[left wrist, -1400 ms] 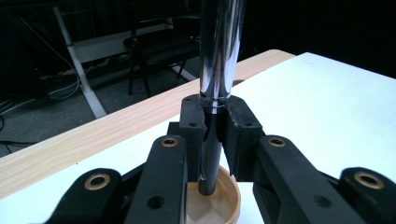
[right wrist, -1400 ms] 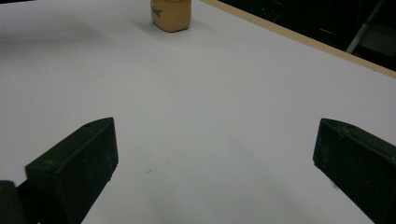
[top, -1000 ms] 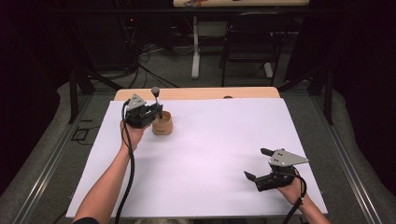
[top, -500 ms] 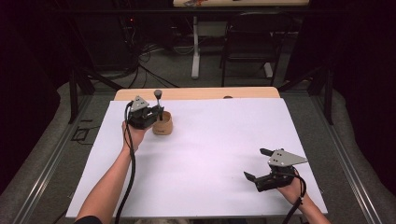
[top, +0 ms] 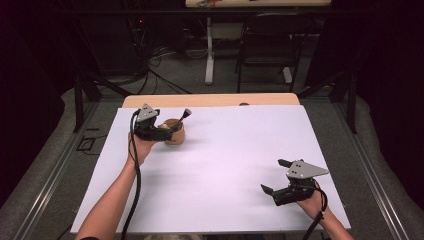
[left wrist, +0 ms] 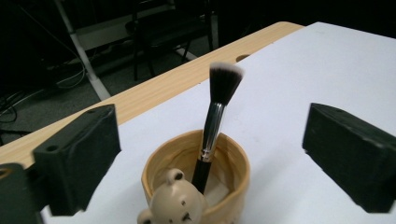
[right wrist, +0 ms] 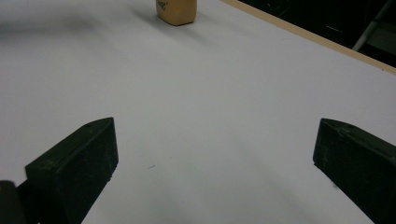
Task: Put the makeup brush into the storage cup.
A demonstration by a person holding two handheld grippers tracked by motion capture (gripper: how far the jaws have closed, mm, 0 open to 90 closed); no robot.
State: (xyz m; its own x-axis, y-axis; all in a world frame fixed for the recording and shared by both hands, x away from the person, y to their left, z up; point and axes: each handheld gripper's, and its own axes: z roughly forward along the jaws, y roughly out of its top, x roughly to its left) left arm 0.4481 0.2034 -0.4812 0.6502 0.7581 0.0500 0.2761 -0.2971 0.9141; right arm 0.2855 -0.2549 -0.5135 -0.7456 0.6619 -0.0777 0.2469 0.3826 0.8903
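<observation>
Our left gripper (top: 167, 133) at the bear cup (left wrist: 196, 186), jaws wide around it, brush (left wrist: 215, 126) leaning inside, our right gripper (top: 274, 176) apart, jaws wide, over the desk (top: 225, 165)

White counter (top: 225, 165) lies bare between the two tools; sole obstacle is the tan cup (left wrist: 196, 182) with upright brush (left wrist: 215, 116), standing between the wide-spread jaws of the left tool (top: 167, 134)

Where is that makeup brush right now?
The makeup brush stands tilted, bristles up, in the bear cup at the table's far left, between the left gripper's open jaws.
</observation>
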